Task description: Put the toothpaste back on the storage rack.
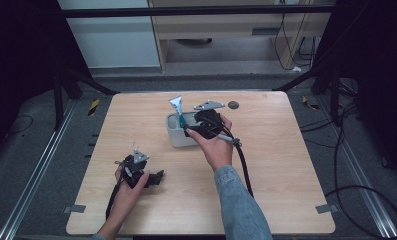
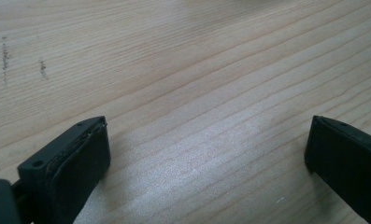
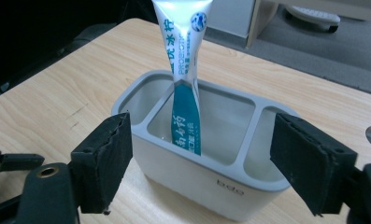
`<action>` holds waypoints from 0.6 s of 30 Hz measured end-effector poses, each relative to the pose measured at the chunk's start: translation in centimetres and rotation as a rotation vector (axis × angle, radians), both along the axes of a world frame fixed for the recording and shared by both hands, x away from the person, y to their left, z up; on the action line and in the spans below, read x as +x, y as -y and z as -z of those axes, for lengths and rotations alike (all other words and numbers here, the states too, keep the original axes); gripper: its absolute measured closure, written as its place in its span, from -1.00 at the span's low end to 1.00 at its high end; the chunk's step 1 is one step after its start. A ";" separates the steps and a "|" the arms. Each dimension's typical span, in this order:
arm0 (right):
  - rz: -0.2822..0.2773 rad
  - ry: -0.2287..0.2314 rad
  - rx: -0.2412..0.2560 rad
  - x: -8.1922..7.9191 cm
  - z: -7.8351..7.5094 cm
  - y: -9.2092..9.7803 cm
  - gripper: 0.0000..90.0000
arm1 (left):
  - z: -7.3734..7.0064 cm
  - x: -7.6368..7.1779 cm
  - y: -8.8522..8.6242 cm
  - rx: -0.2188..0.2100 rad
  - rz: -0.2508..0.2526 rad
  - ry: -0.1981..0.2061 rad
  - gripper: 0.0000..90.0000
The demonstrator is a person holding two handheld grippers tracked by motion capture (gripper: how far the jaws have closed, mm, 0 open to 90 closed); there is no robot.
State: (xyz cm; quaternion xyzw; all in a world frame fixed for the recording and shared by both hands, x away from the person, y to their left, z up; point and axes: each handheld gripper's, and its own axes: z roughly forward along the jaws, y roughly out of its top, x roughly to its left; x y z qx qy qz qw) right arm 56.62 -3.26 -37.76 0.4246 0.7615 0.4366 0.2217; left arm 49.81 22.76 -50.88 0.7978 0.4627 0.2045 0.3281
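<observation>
nearest me, my left gripper [image 1: 158,177] rests low on the table [image 1: 286,170], jaws wide apart over bare wood. further out, my right gripper [image 3: 199,161] has its jaws spread, just before the holder [image 3: 206,179]. beyond, the tube [image 3: 183,74] stands tilted in the holder's larger compartment.
</observation>
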 end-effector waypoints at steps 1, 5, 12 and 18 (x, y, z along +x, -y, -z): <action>-0.002 -0.008 -0.003 0.0 -0.1 0.1 -0.55 | 0.0 0.0 0.0 0.000 0.000 0.000 -1.00; -0.005 -0.035 -0.014 -0.3 -0.2 0.2 -0.65 | 0.0 0.0 0.0 0.000 0.001 -0.001 -1.00; 0.011 -0.020 -0.043 -1.2 -0.2 1.2 -0.79 | 0.0 0.0 0.0 -0.002 0.000 -0.002 -1.00; 0.041 -0.012 -0.120 -1.5 0.1 2.2 -0.86 | 0.0 0.0 0.0 -0.003 0.000 -0.003 -1.00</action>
